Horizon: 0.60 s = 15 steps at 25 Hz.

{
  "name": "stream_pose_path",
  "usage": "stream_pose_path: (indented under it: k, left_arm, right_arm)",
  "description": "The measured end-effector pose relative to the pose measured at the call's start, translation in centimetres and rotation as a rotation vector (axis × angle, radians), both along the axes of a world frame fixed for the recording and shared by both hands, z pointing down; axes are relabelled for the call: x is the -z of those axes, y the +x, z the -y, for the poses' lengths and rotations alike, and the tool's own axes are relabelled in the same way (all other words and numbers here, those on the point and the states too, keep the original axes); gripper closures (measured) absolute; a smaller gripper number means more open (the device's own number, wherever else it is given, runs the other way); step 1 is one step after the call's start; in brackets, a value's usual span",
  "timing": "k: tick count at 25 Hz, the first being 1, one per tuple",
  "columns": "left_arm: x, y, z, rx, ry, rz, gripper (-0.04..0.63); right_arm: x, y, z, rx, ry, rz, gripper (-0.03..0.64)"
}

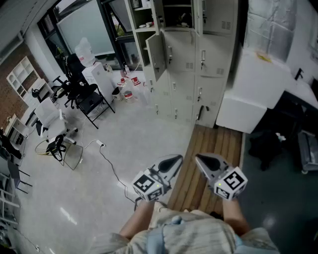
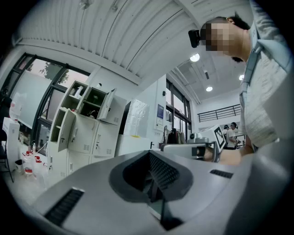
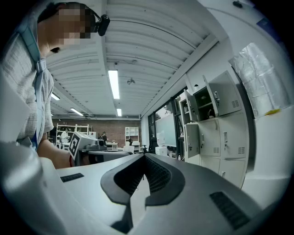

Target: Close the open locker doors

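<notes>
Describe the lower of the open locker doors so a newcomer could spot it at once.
Find the tall bank of pale metal lockers against the far wall, right of the big window. At its left end, just under the open top compartments, one door stands swung out into the room. The doors beside it in that row and below it are all shut.

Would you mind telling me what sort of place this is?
Probably an office or lab workroom: a bank of metal lockers, some with doors open, black office chairs, and large windows.
</notes>
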<state>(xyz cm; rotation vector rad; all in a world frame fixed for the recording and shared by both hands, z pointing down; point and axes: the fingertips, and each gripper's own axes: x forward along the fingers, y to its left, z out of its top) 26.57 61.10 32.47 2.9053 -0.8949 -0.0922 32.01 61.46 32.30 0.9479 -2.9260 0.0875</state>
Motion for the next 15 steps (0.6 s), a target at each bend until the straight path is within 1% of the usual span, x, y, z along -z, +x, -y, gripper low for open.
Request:
stream_pose_path:
  k: [3, 5, 7, 10, 15]
  left_arm:
    - [0.29, -0.15, -0.14, 0.008, -0.01, -0.007, 0.592]
    - [0.16, -0.31, -0.1, 0.008, -0.011, 0.001, 0.592]
    - [0.12, -0.41, -0.13, 0.006, -0.007, 0.007, 0.592]
    - [0.68, -0.37, -0.08, 0.004, 0.008, -0.005, 0.592]
    - [0.57, -0.19, 0.29, 0.003, 0.008, 0.003, 0.592]
  right_arm:
    - [-0.24, -0.07, -0.07, 0.004, 0.006, -0.02, 0.615]
    - [-0.24, -0.23, -0.1, 0.009, 0.006, -0.028, 0.615]
    - [-0.06, -0.43, -0.19, 0.013, 0.011, -0.024, 0.615]
    - [0.33, -0.65, -0.17, 0.016, 0.017, -0.011, 0.615]
    - [0.15, -0.44, 0.17, 0.021, 0.009, -0.02, 0.615]
